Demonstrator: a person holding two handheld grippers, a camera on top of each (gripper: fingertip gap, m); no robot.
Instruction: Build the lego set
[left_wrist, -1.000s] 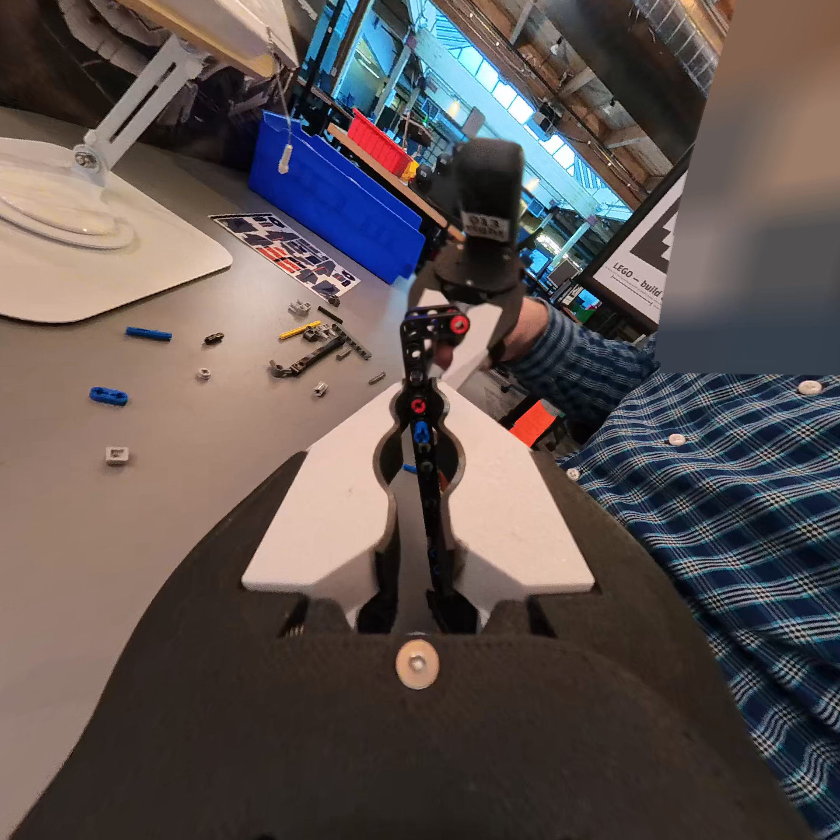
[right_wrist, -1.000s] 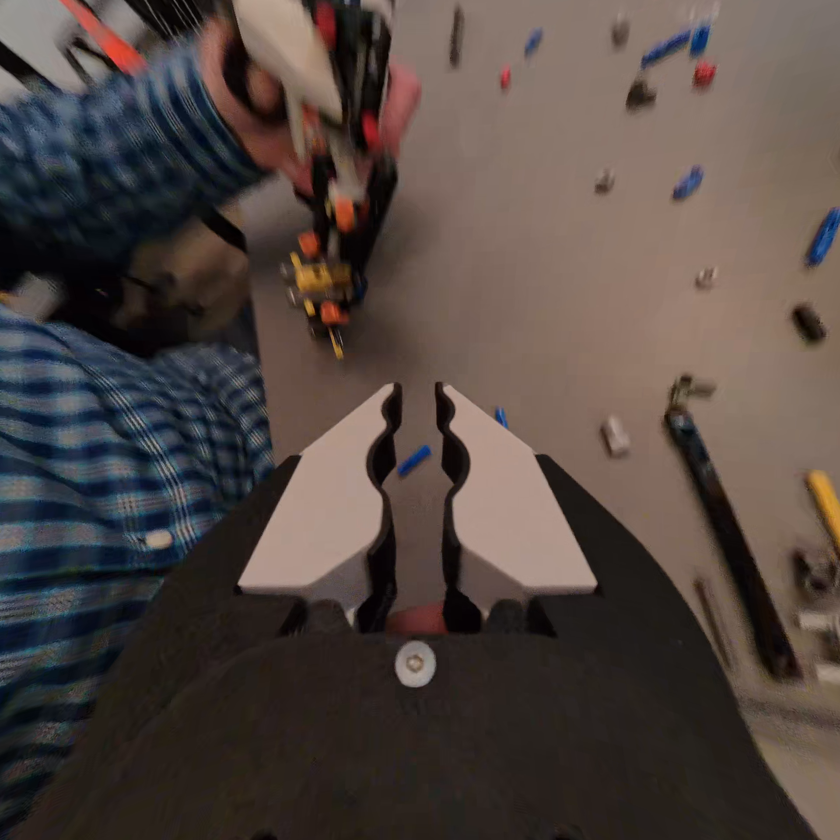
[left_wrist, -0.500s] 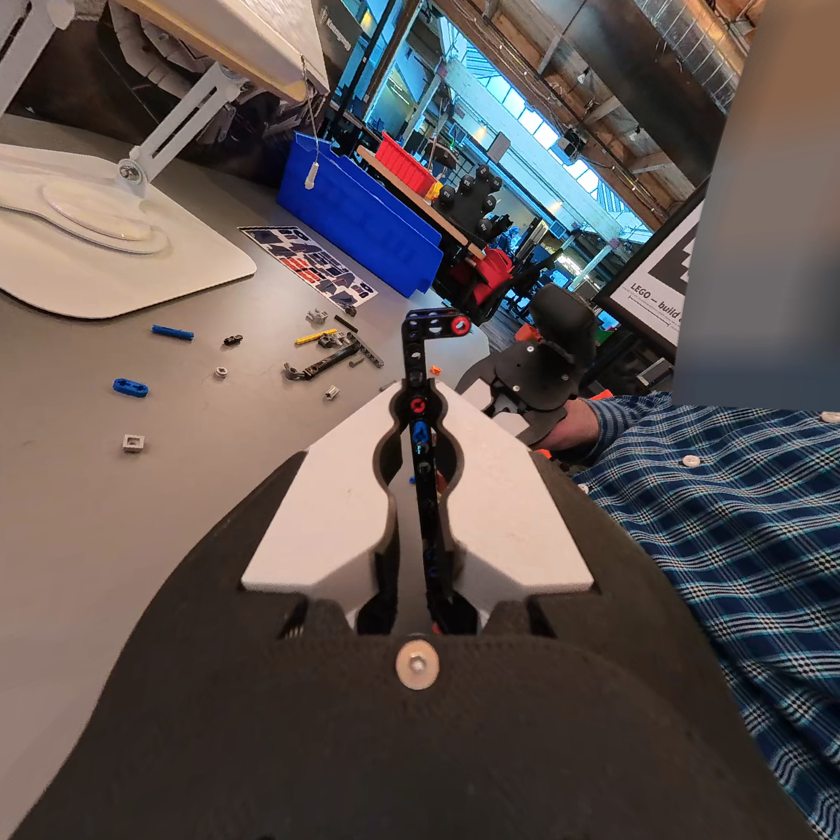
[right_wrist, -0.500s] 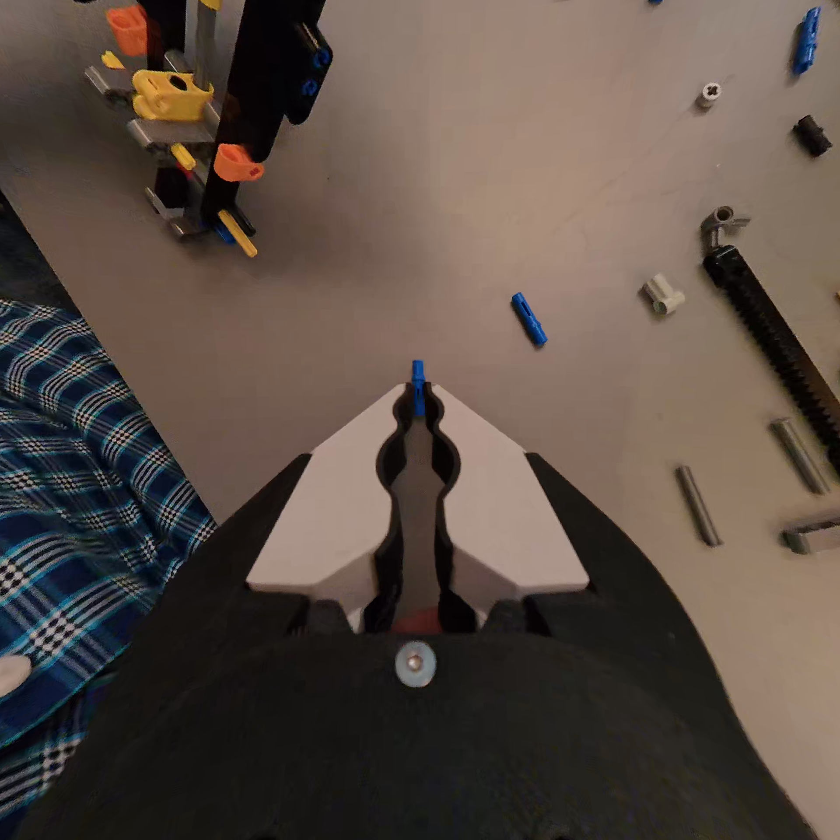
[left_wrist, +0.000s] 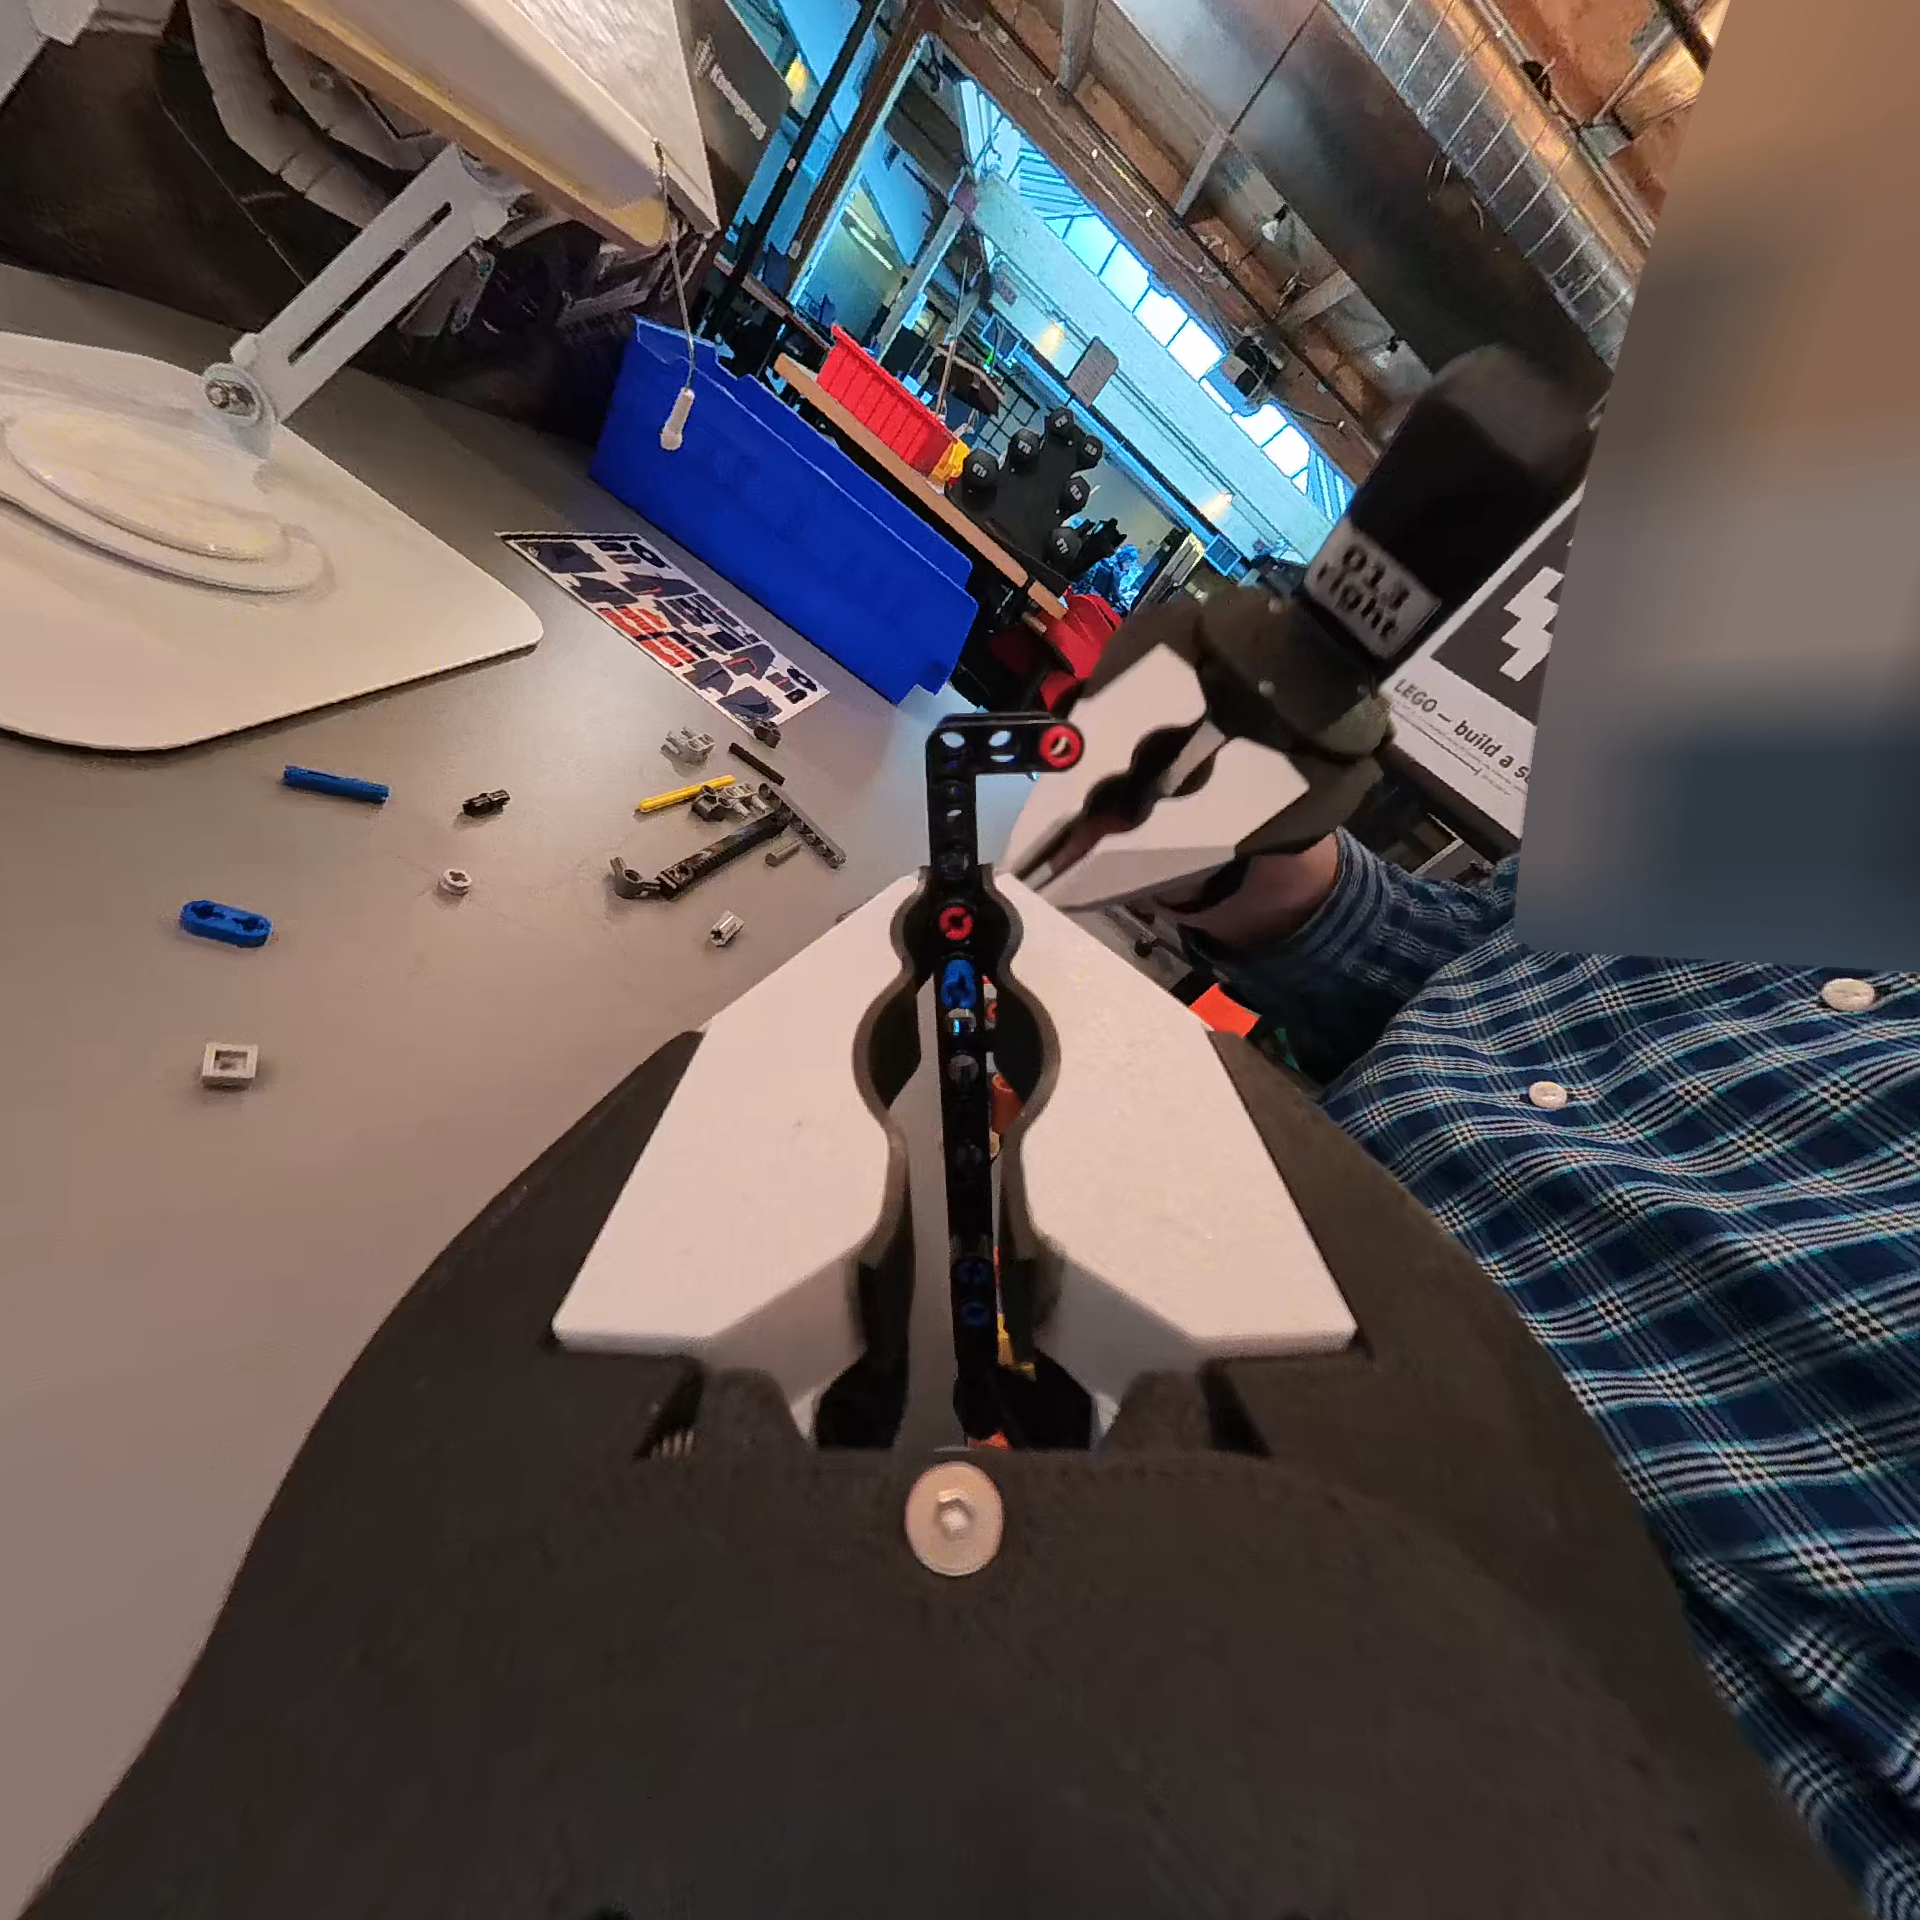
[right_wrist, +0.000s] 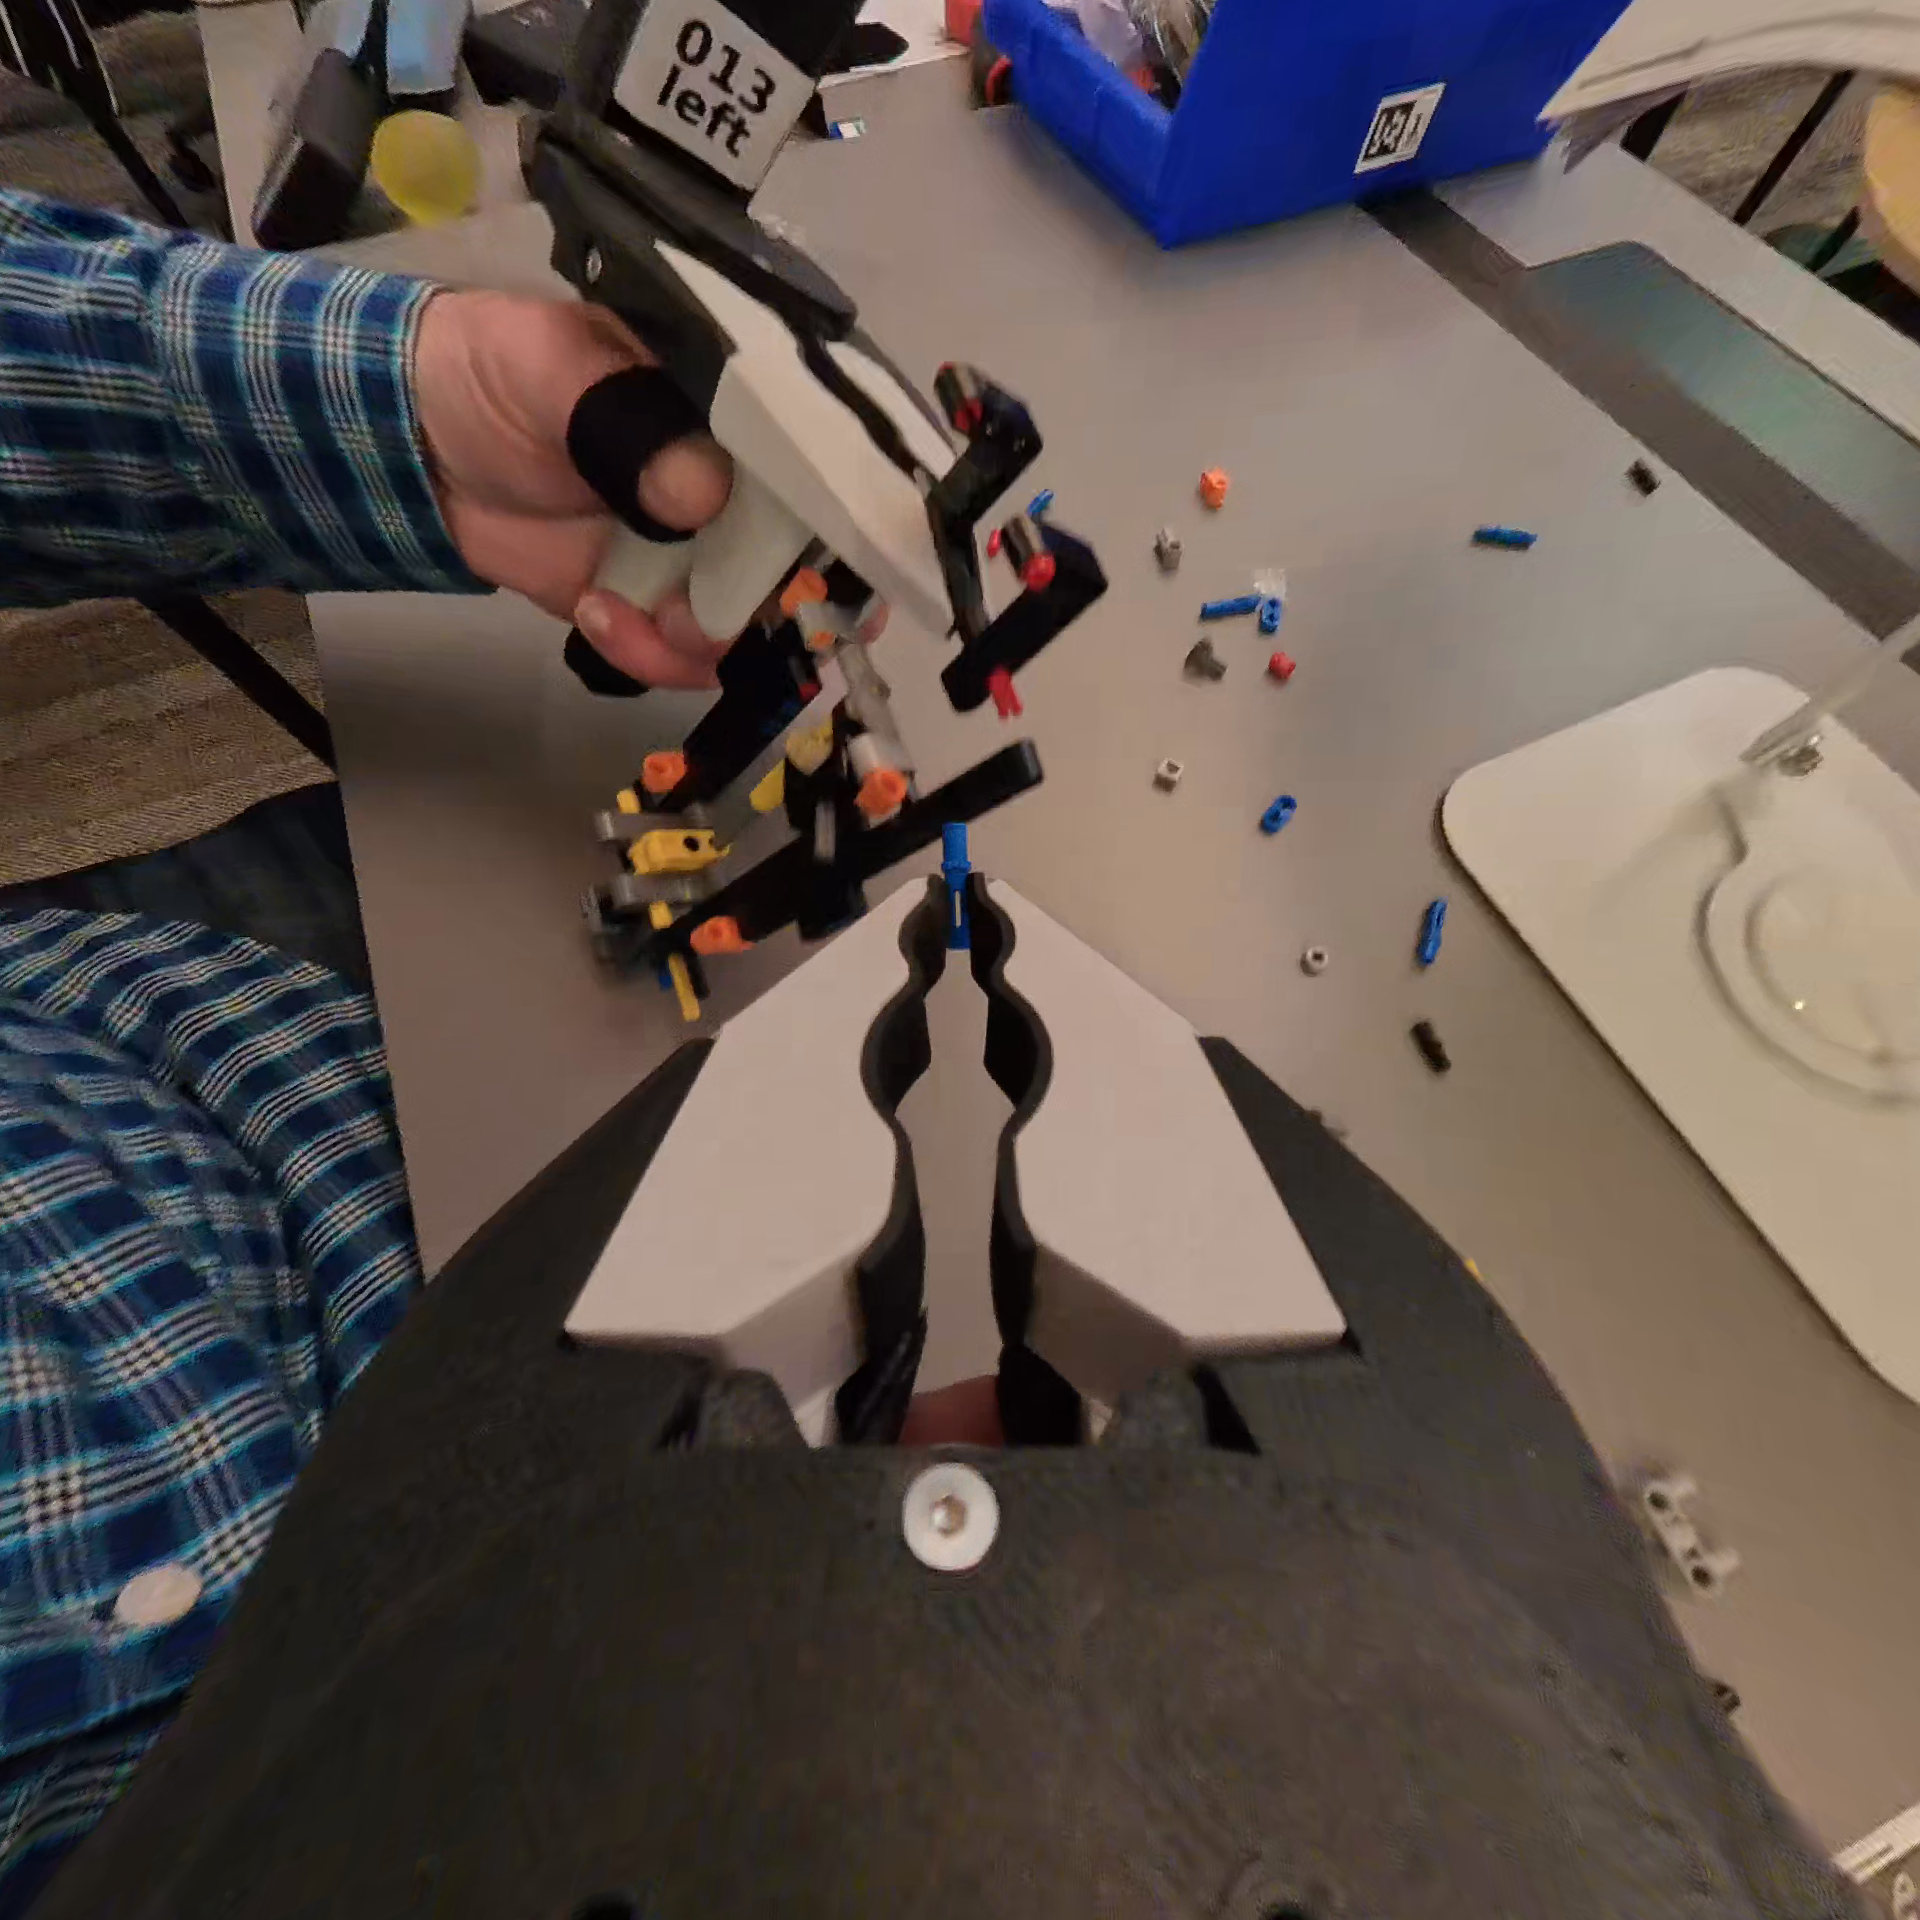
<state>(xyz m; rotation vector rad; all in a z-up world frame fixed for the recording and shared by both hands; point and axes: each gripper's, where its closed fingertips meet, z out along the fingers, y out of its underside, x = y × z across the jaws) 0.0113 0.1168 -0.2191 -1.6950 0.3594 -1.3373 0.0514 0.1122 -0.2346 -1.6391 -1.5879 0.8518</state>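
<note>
Right tongs (right_wrist: 956, 904) pinching blue pin (right_wrist: 955, 868), raised.

A white label (right_wrist: 712, 94) with dark print is sitting on top of the left gripper (right_wrist: 935, 499). A small dark label (left_wrist: 1369, 594) with pale print is sticking to the right gripper (left_wrist: 1039, 857). A black and white sign (left_wrist: 1496, 675) with words is standing behind it. A sticker sheet (left_wrist: 675, 625) is lying on the grey table (left_wrist: 416, 1091), its print too small to read. A white code sticker (right_wrist: 1397, 130) is sitting on the blue bin (right_wrist: 1247, 135).
</note>
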